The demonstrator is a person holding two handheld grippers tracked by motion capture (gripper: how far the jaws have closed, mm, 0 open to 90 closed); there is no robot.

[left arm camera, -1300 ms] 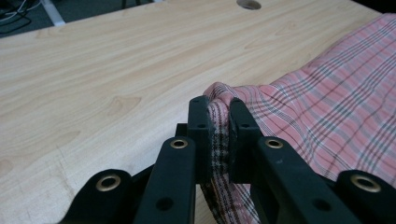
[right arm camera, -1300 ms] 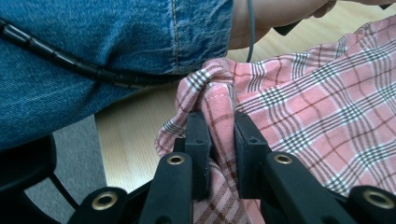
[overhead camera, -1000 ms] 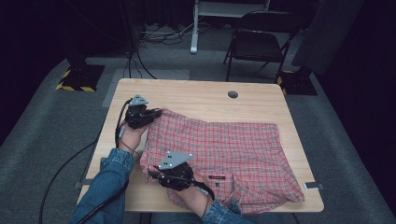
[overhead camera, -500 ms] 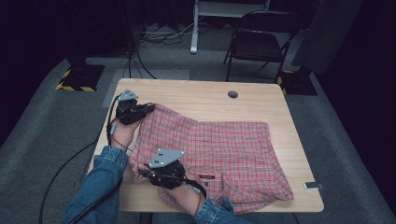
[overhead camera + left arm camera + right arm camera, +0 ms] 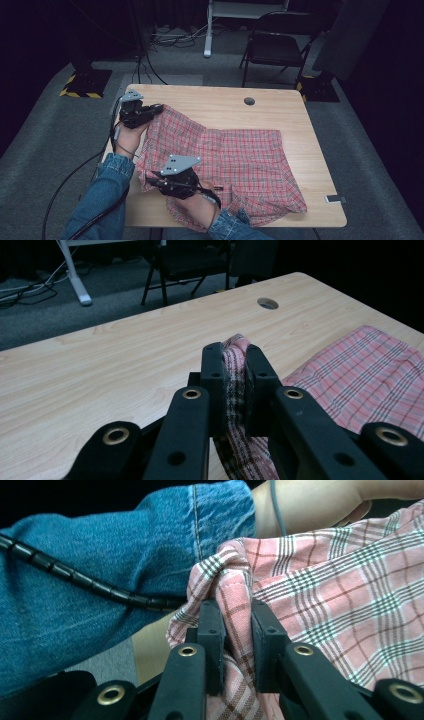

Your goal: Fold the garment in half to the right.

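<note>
Left gripper view: the left gripper point(image 5: 234, 362) has its two black jaws clamped on a bunched fold of the red plaid shirt point(image 5: 365, 375), whose pinched edge pokes out just past the jaw tips while the cloth below hangs between the jaws, clear of the wooden table point(image 5: 100, 365); the remainder of the garment lies flat on the tabletop to the right. Right gripper view: the right gripper point(image 5: 235, 622) is likewise closed on a gathered hem of the same shirt point(image 5: 350, 580), the seam rising between the two pads and the fabric spreading away to the right; beyond it are a blue denim sleeve point(image 5: 100, 565) and a ribbed black cable point(image 5: 75, 575). High view: the left gripper point(image 5: 156, 111) holds the shirt's far left corner raised above the table, and the right gripper point(image 5: 159, 181) holds the near left corner; the shirt point(image 5: 240, 160) slopes from these two lifted points down onto the table point(image 5: 300, 115), where its right part rests flat. Counted: one shirt, two grippers, one table with one round hole point(image 5: 249, 101) near its far edge, one small label point(image 5: 334, 199) at its near right corner, and one folding chair point(image 5: 280, 45) on the floor beyond. No container is present among these things.
</note>
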